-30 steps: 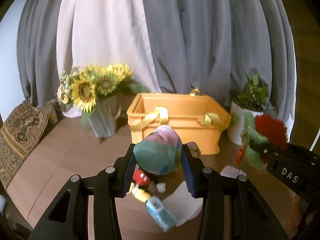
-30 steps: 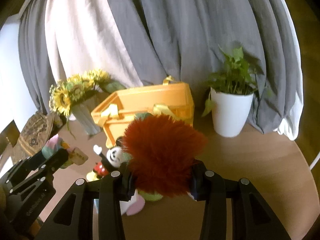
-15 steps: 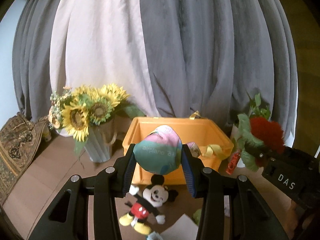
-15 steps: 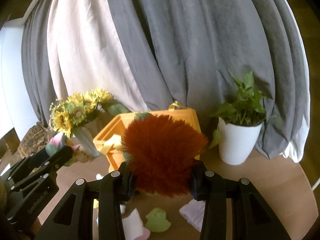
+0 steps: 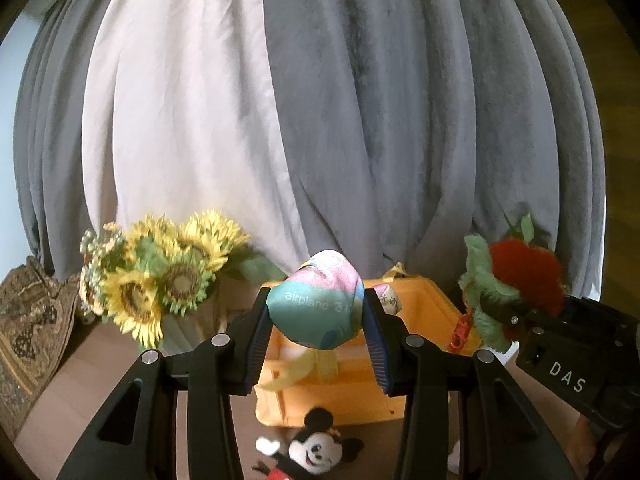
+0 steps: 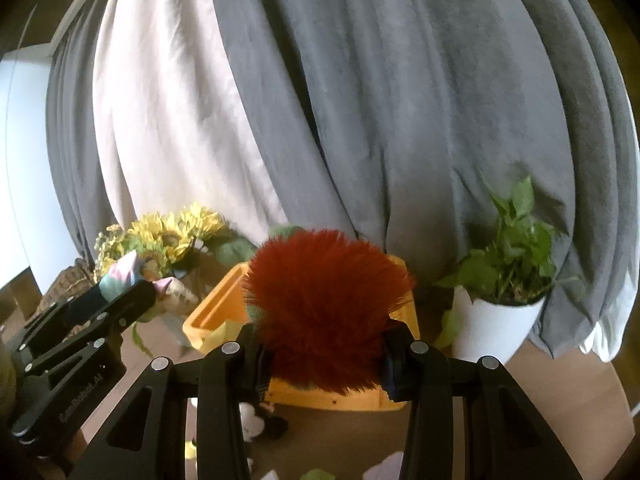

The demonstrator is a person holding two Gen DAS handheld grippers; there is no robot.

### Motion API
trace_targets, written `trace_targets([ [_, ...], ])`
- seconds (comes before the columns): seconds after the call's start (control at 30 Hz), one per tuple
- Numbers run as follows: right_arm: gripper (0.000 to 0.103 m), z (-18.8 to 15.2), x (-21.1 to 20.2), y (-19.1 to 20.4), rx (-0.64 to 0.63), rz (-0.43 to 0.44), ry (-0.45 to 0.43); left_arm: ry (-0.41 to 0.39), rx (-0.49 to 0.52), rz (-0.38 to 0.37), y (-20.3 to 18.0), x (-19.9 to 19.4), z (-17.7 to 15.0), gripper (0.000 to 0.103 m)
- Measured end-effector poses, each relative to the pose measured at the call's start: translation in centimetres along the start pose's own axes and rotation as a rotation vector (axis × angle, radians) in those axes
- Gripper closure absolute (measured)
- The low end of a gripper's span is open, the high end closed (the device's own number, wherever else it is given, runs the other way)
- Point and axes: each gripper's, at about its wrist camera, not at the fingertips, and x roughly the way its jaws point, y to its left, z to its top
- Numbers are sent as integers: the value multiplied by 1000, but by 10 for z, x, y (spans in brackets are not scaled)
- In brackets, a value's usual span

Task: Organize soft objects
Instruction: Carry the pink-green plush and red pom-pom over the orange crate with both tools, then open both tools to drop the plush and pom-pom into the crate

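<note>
My left gripper point(image 5: 316, 316) is shut on a teal and pink soft pouch point(image 5: 316, 304) printed "airplane", held in the air over the near side of an orange basket point(image 5: 332, 392). My right gripper point(image 6: 326, 344) is shut on a fluffy red plush flower point(image 6: 328, 308) with green leaves, held up in front of the same basket point(image 6: 212, 320). In the left wrist view the flower point(image 5: 524, 280) and the right gripper point(image 5: 500, 316) appear at the right. A Mickey Mouse plush point(image 5: 316, 448) lies on the table before the basket.
A vase of sunflowers point(image 5: 160, 280) stands left of the basket. A white pot with a green plant point(image 6: 500, 312) stands right of it. Grey and white curtains point(image 5: 320, 120) hang behind. Small soft items point(image 6: 316, 474) lie on the wooden table near the front.
Both grippers have risen and tilted upward with their loads. The basket and table have dropped lower in both views, and the curtains fill more of the frame.
</note>
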Motion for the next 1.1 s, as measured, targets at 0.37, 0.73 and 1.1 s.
trace_targets([
  [0.37,60,19,44,-2,2,20,41,11,5,12,8,48,15,60],
  [0.73,60,20,106,-8,-17,5,146,101,23,-2,11,109,6,60],
  [1.1,60,8,160,-18,-17,18,293,237,30,-42,11,166,-18,60],
])
